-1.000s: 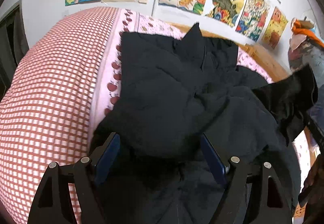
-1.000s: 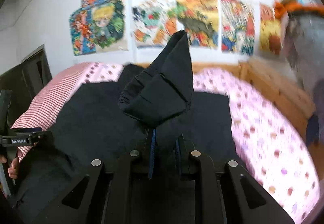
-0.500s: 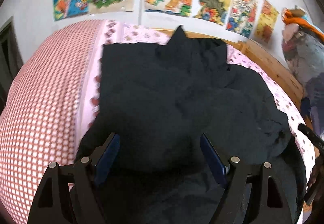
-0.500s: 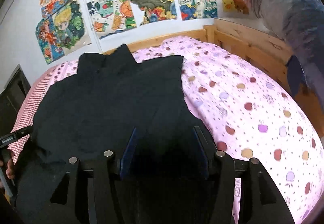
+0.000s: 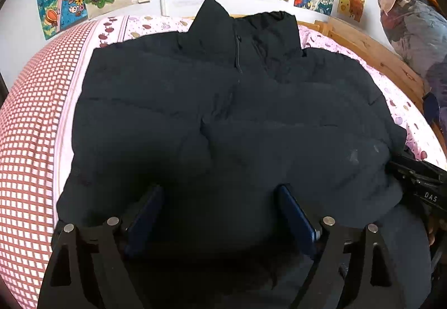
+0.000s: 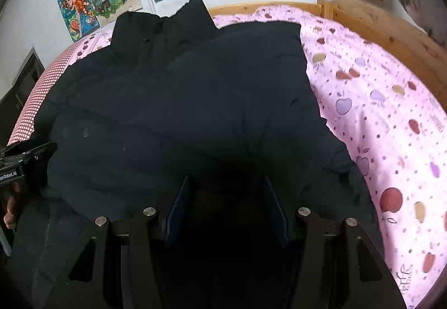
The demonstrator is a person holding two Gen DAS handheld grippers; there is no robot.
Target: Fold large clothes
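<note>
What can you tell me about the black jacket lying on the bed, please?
The black jacket is a puffy, quilted-looking garment lying spread across the pink patterned bedsheet, its stand-up collar towards the wall and a zip running down the front. Its near edge lies bunched between the fingers of the left gripper, whose jaws are opening, and the right gripper; neither clamps it.

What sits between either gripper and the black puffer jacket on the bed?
Nothing visible. The black puffer jacket lies spread on the pink patterned bedsheet, directly under both. The left gripper has its jaws opening over the near hem; the right gripper stands open above dark fabric too.
</note>
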